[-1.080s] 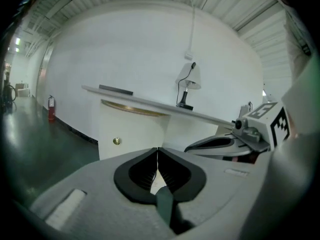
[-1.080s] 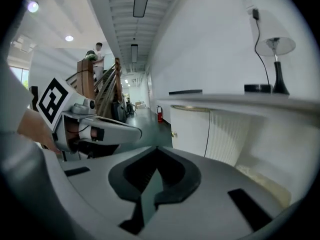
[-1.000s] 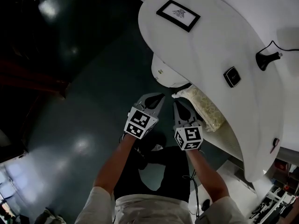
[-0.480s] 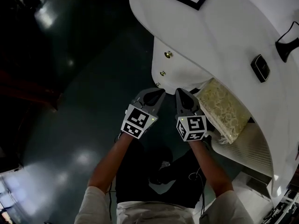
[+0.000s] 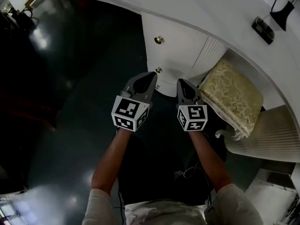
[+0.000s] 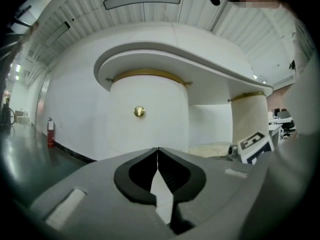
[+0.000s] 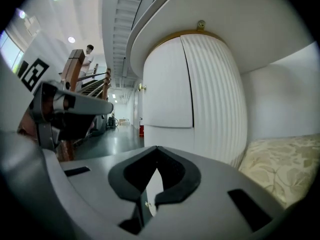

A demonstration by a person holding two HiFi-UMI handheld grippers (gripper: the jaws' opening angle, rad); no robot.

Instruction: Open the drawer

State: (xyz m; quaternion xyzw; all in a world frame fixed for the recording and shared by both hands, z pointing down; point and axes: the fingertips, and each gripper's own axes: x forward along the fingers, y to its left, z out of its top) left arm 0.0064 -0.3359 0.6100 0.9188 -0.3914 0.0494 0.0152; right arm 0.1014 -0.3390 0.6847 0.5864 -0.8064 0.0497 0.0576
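Observation:
A white rounded drawer cabinet (image 5: 180,48) stands under the white desk, with brass knobs, one upper (image 5: 159,40) and one lower (image 5: 158,70). My left gripper (image 5: 151,76) is shut and empty, its tips just short of the lower knob. In the left gripper view a knob (image 6: 139,112) shows above the shut left gripper (image 6: 158,149). My right gripper (image 5: 182,83) is also shut on nothing, beside the left one and facing the cabinet's ribbed side (image 7: 215,99). The right gripper (image 7: 157,148) points at the cabinet's base, and a small knob (image 7: 141,88) shows at the front's left edge.
A pale gold patterned cushion (image 5: 232,96) lies on a ribbed seat (image 5: 272,135) right of the cabinet. The white desk top (image 5: 211,8) overhangs, with a black device (image 5: 263,30) on it. Dark glossy floor (image 5: 70,102) spreads to the left. A person stands far off (image 7: 86,59).
Both grippers have sunk and drawn closer to the cabinet front. The drawer knobs and cushion now show more fully under the desk. Both jaws stayed shut.

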